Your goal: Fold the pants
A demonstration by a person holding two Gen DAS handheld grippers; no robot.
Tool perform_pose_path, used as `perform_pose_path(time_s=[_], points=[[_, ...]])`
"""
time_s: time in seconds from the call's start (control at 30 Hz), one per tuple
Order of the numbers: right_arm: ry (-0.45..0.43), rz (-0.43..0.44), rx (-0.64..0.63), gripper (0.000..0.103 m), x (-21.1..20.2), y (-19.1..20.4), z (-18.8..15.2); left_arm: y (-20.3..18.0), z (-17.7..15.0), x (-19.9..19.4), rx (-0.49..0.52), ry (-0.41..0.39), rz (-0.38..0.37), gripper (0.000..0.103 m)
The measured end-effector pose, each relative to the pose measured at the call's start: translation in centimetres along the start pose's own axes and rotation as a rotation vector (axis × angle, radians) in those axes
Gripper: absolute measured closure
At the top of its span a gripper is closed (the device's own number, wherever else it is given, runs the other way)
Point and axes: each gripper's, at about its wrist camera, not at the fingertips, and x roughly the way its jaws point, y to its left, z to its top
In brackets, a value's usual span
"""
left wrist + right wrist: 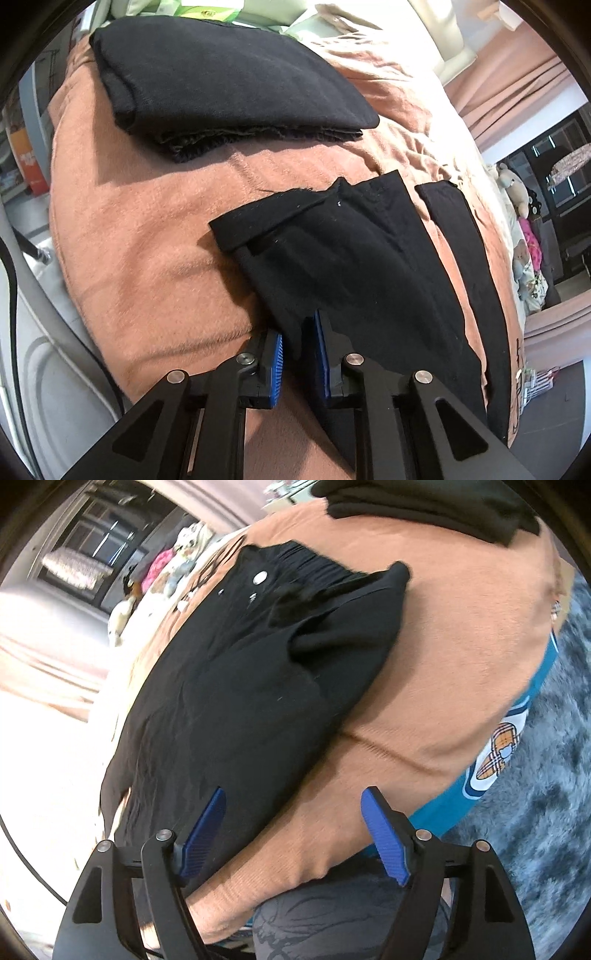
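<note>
Black pants [351, 258] lie partly folded on a salmon blanket [147, 240], with one narrow strip of leg [458, 236] lying apart to the right. My left gripper [298, 350] sits at the near edge of the pants. A fold of the black cloth runs between its blue pads [276, 356], which stand slightly apart. In the right wrist view the same pants [258, 664] show a waistband with a silver button [259, 577]. My right gripper [295, 834] is wide open, one finger over the pants' near edge and the other over bare blanket [443, 664].
A folded black garment [221, 74] rests at the far side of the bed; its edge [424, 502] shows in the right wrist view. Plush toys [517, 192] line the right edge. A teal printed sheet [498, 746] and grey shaggy carpet [546, 812] lie below. A person's patterned clothing [332, 923] is close.
</note>
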Motion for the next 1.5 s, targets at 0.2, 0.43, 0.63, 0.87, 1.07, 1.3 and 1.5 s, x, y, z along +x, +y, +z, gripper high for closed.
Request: perform_pose_path(time_s=[0.2,0.43,0.63,0.87,1.07,1.3,1.5], points=[[-0.093,0.033,0.029,0.028,0.3,-1.2,1.8,0.2,0.2,0.2,-0.016,-0.002,-0.053,0.080],[-0.147,0.046,0.035,0.028,2.3,-1.1,2.9,1.0,0.0,0.4,-0.053,0.012,-0.105,0.077],[-0.165,0.057,0.025,0.028,3.6,-0.4,2.1,1.4,0.5,0.8,-0.076,-0.001,-0.124,0.077],[-0.179,0.114,0.101,0.071,3.8,-1.1,2.5,1.3,0.7,0.7,-0.108,-0.044,-0.084,0.094],[-0.184,0.168,0.121,0.087,2.8,-1.8,3.2,0.4,0.7,-0.3,-0.091,-0.094,-0.039,0.100],[-0.204,0.140,0.066,0.096,2.5,0.3,4.3,-0.3,1.0,-1.5,-0.094,-0.131,-0.042,0.101],[-0.231,0.142,0.023,0.097,2.1,2.1,5.2,-1.1,1.4,-2.4,-0.089,-0.163,-0.051,0.102]])
